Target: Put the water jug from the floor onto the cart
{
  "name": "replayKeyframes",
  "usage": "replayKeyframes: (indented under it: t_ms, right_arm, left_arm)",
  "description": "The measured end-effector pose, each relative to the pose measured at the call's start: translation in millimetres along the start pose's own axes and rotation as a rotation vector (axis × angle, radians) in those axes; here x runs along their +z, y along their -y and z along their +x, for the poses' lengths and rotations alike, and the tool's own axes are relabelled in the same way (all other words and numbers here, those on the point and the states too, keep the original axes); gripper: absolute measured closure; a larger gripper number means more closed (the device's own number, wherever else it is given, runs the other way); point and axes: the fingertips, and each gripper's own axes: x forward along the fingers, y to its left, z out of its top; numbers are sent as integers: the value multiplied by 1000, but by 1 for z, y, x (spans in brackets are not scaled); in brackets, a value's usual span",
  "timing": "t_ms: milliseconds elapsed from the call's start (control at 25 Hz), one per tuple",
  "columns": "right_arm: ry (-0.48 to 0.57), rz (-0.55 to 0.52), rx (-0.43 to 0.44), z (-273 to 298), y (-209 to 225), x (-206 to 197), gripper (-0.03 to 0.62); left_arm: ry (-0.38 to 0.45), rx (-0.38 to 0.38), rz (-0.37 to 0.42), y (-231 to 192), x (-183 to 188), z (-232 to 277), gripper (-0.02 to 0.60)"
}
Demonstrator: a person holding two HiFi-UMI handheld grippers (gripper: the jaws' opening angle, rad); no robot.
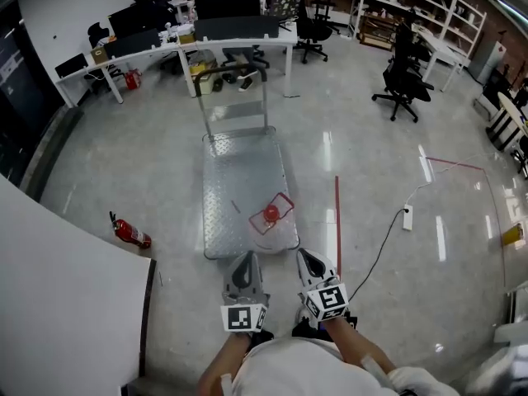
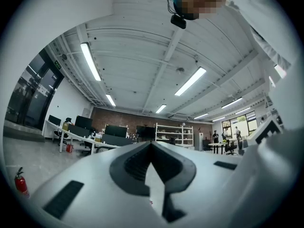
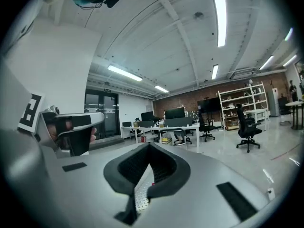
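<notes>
The metal platform cart (image 1: 239, 184) stands on the floor just ahead of me, its push handle (image 1: 235, 77) at the far end. On its near right corner sits the clear water jug (image 1: 271, 214), seen from above with a red cap and red-edged outline. Both grippers hover side by side just short of the cart's near edge, apart from the jug. My left gripper (image 1: 244, 259) is shut and empty. The right gripper (image 1: 308, 256) is shut and empty too. In the right gripper view the jaws (image 3: 149, 147) meet, with the cart's tread plate (image 3: 140, 194) showing beneath them.
A red fire extinguisher (image 1: 130, 233) lies on the floor left of the cart, beside a white panel (image 1: 66, 304). A red tape line (image 1: 337, 213) and a power strip with cable (image 1: 407, 218) lie to the right. Desks (image 1: 206, 40) and office chairs (image 1: 402, 81) stand beyond.
</notes>
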Motion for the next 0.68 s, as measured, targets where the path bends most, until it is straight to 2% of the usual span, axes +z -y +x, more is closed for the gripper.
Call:
replayKeyframes:
  t_ms: [680]
  right_arm:
    - [48,-1,18,-17,-8,14,582]
  left_arm:
    - [14,-6,12,10,7,-11,578]
